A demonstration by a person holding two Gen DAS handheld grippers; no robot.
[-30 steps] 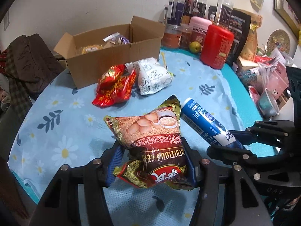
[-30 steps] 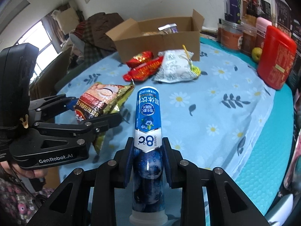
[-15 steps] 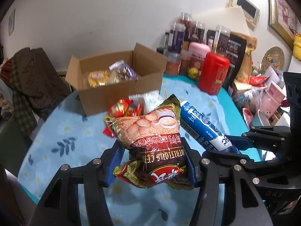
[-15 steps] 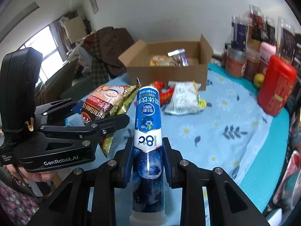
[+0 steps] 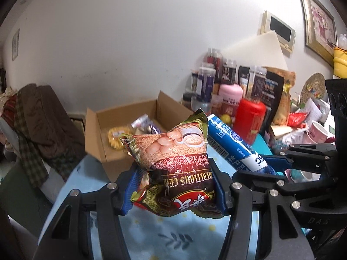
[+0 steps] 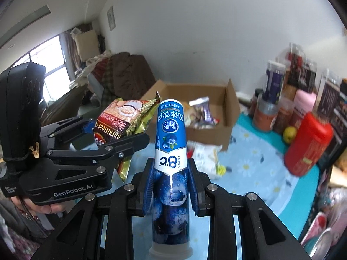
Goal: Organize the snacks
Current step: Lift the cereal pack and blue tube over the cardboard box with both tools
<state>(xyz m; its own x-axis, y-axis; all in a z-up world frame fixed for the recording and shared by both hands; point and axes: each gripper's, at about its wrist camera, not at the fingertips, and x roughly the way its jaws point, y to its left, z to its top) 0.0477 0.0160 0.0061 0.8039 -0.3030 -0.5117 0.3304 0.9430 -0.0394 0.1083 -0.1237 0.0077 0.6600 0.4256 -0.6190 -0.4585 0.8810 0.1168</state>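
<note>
- The left gripper point(image 5: 175, 186) is clamped on a cereal packet point(image 5: 173, 158), its blue pads pressing the crumpled lower half from both sides, so the puffed upper half stands free above the jaws; gripping the slack end of a soft bag is likely the only way to get a firm hold on it.
- The right gripper point(image 6: 170, 186) is clamped on a blue tablet tube point(image 6: 171, 143) low on its body, near the white cap end, leaving most of the tube projecting forward. The narrow gap suits a slim rigid cylinder.
- Both items are held in the air above the flowered tablecloth point(image 6: 245, 166), side by side, pointing toward the open cardboard box point(image 6: 216, 127). I judge this as a carry toward the box, which already contains wrapped snacks, so both could be dropped in together.
- The box flaps stand open and upright, which leaves a clear way in from above.
- The left wrist view shows the packet's printed front and how the tube lies just beside its right edge, nearly touching. It also shows the framed picture point(image 5: 318, 19) and wall panel point(image 5: 279, 30).
- The right wrist view shows what the left hides: a white snack bag point(image 6: 206, 156) on the cloth in front of the box, the window point(image 6: 52, 73), and the person's hand point(image 6: 46, 209) under the left gripper's body.
- Both views show the red canister point(image 6: 308, 145) and jars to the right of the box, well apart from the carried items.
</note>
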